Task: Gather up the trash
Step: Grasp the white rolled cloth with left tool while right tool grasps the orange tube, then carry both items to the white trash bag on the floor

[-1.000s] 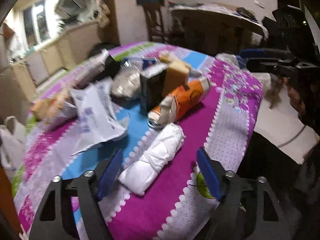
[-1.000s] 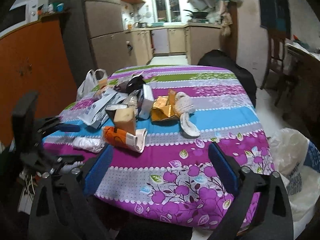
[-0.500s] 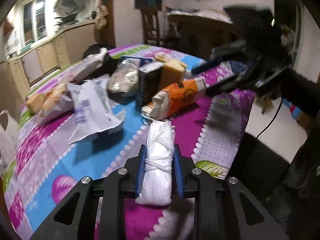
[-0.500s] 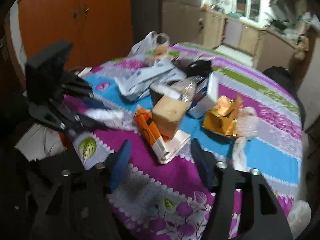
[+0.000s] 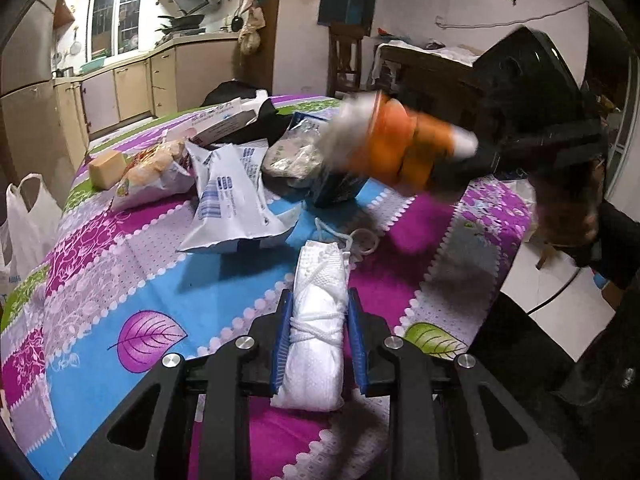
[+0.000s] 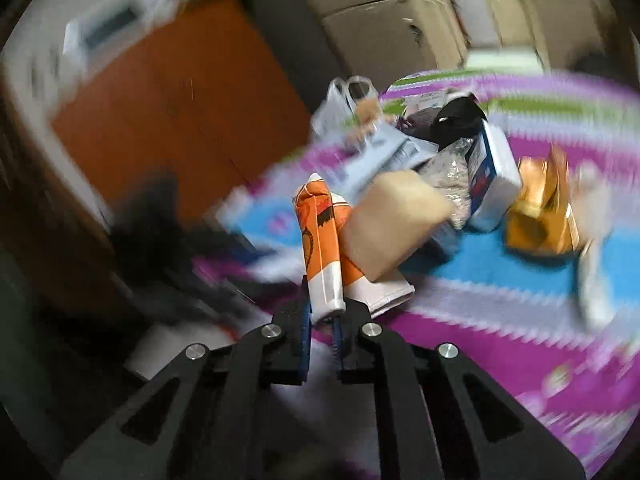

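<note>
My left gripper [image 5: 319,320] is shut on a white rolled bundle [image 5: 320,292] tied with string, which lies on the flowered tablecloth [image 5: 152,280] near the table's edge. The right wrist view is blurred. In it my right gripper [image 6: 322,314] has its jaws closing tight, with the pads pressing the white end of an orange carton [image 6: 318,232]. In the left wrist view that orange carton [image 5: 400,148] hangs blurred above the table, with the black right gripper body behind it at the right. A tan block [image 6: 392,228] leans beside the carton.
More trash is heaped mid-table: a torn white wrapper [image 5: 232,200], a snack bag [image 5: 156,176], a clear bag [image 5: 296,156], a blue-white box [image 6: 492,176] and a gold wrapper [image 6: 540,216]. A white plastic bag [image 5: 28,216] hangs off the far left edge. Kitchen cabinets and a chair stand beyond.
My left gripper closed on the white bundle and stayed there. My right gripper swung left to the orange carton, closed on its end and raised it off the cloth.
</note>
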### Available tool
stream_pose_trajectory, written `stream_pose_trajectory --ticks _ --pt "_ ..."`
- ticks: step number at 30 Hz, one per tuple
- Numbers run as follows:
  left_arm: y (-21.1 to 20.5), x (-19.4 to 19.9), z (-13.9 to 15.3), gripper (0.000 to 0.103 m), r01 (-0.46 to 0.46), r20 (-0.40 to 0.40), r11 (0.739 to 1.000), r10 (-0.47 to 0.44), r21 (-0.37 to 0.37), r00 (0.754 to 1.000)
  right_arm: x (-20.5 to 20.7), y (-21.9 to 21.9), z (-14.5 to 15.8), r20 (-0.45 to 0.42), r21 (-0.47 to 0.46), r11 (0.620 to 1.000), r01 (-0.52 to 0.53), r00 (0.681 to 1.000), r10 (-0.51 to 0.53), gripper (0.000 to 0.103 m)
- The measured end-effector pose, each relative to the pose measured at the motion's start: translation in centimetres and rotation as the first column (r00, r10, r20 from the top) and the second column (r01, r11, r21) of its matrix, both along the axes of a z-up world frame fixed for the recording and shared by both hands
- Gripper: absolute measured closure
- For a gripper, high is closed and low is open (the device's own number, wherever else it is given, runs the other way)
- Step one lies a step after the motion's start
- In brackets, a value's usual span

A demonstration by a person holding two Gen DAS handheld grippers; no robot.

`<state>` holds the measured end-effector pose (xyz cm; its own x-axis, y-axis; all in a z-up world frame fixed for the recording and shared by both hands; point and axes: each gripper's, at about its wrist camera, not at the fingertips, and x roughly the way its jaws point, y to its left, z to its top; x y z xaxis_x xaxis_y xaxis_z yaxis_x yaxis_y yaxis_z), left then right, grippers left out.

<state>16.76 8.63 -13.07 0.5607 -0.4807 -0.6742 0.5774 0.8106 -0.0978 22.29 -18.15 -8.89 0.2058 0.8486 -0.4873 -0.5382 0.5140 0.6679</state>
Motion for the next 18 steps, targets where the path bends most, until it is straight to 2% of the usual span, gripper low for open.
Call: stream_pose_trajectory --ticks 2,3,5,7,11,18 --pt "-0.2 0.2 -0.3 0.075 -0.012 0.001 1.000 0.012 0.007 1.000 0.4 -1.4 -0.2 -0.087 0.140 0.989 0.040 0.996 -0.028 0.096" --pt "-0.3 0.1 -0.4 0.075 -0.016 0.002 1.000 0.016 0.010 1.000 0.4 -2.1 -0.2 -0.120 0.221 0.974 0.060 0.992 -0.034 0.096" --pt "-0.5 0.2 -0.5 0.075 -0.015 0.006 1.000 0.015 0.011 1.000 0.2 -3.1 -0.1 -0.162 0.321 0.943 0.086 0.986 -0.034 0.096" --pt "-0.7 0.0 -0.5 0.075 -0.017 0.007 1.000 0.017 0.012 1.000 0.2 -4.1 -0.6 -0.228 0.441 0.888 0.128 0.973 -0.026 0.096" --pt "-0.7 0.2 -0.6 0.075 -0.035 0.010 0.999 0.035 0.010 0.999 -0.5 -5.5 -0.1 -0.221 0.481 0.861 0.167 0.973 -0.065 0.095" --pt "-0.6 -0.3 -0.2 0.075 -0.065 0.035 0.998 0.065 -0.007 0.997 -2.0 -8.2 0.3 -0.149 0.429 0.873 0.232 0.971 -0.185 0.095"
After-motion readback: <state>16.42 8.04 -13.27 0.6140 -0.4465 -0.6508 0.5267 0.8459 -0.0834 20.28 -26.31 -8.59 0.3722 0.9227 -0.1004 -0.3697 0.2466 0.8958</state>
